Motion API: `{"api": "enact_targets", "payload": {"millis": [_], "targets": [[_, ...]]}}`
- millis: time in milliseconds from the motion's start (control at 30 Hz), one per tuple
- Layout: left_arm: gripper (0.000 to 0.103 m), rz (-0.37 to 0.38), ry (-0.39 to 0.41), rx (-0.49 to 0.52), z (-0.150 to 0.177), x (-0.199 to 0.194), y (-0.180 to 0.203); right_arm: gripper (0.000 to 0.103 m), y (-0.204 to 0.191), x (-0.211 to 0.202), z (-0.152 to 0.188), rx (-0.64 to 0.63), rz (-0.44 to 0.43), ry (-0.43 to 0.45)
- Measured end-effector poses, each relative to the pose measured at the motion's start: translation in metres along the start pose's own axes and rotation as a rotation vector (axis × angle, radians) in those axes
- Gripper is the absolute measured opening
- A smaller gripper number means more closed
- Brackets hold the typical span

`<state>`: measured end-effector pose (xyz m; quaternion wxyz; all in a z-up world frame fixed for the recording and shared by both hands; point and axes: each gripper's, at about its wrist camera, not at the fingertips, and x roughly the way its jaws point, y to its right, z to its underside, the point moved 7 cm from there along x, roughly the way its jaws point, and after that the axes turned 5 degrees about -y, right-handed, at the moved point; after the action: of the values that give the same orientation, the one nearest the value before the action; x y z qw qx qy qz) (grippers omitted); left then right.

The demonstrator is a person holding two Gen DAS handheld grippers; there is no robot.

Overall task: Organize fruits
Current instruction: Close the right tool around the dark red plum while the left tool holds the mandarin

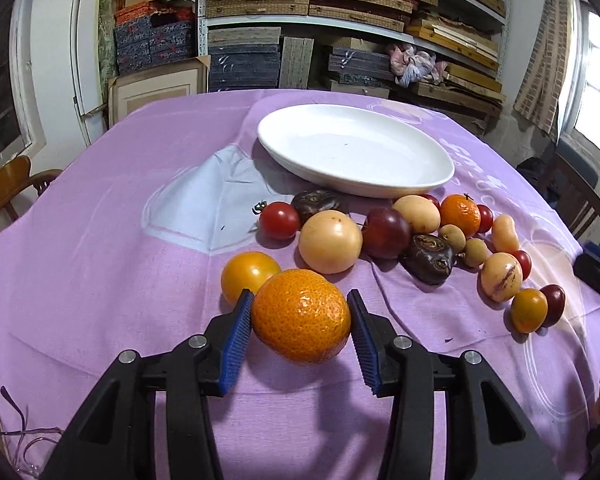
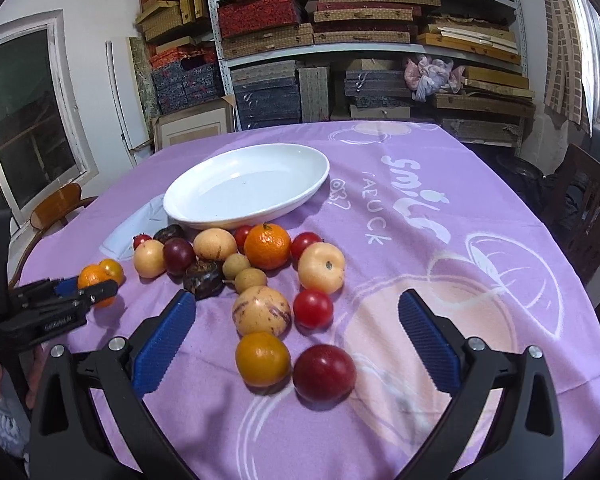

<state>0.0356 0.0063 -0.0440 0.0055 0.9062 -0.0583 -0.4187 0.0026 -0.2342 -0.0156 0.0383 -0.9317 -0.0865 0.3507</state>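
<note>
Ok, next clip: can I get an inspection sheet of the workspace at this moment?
Surface: purple printed tablecloth over the table, lightly creased.
Job's things: white oval dish, empty; a loose fruit pile on the cloth in front of it, including tomatoes, a small mandarin and dark plums; large mandarin apart from the pile.
Clutter: thin loose strands at the cloth's near edge.
Grippers: left gripper jaws closed on the large mandarin; right gripper jaws wide open above the near fruit, holding nothing.
Cables: nothing seen.
Surroundings: shelves of stacked boxes, wooden chairs, windows either side.
</note>
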Motion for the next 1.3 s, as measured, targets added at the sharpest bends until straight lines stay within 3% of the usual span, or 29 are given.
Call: {"api": "enact_targets", "payload": {"millis": [67, 133, 200, 233, 567, 900, 1300], "targets": [[0.048, 0.001, 0.015, 0.004, -0.001, -0.003, -0.001, 0.099, 0.007, -0.006, 0.009, -0.013, 0.030, -0.027], [0.048, 0.007, 0.022, 0.010, -0.001, -0.005, 0.001, 0.090, 0.014, -0.014, 0.017, -0.039, 0.079, -0.039], [0.048, 0.015, 0.018, 0.016, 0.001, -0.006, 0.003, 0.043, 0.018, -0.016, 0.022, -0.075, 0.101, -0.067], [0.048, 0.019, 0.017, 0.016, 0.001, -0.006, 0.003, 0.040, 0.020, -0.015, 0.025, -0.075, 0.096, -0.089], [0.048, 0.026, 0.013, 0.018, 0.004, -0.007, 0.005, 0.040, 0.008, 0.005, 0.041, -0.163, 0.085, -0.171], [0.048, 0.034, 0.007, 0.018, 0.004, -0.005, 0.005, 0.039, 0.003, 0.025, 0.041, -0.172, 0.042, -0.230], [0.048, 0.043, -0.007, 0.027, 0.005, 0.000, 0.008, 0.040, 0.003, 0.031, 0.039, -0.176, 0.041, -0.227]]}}
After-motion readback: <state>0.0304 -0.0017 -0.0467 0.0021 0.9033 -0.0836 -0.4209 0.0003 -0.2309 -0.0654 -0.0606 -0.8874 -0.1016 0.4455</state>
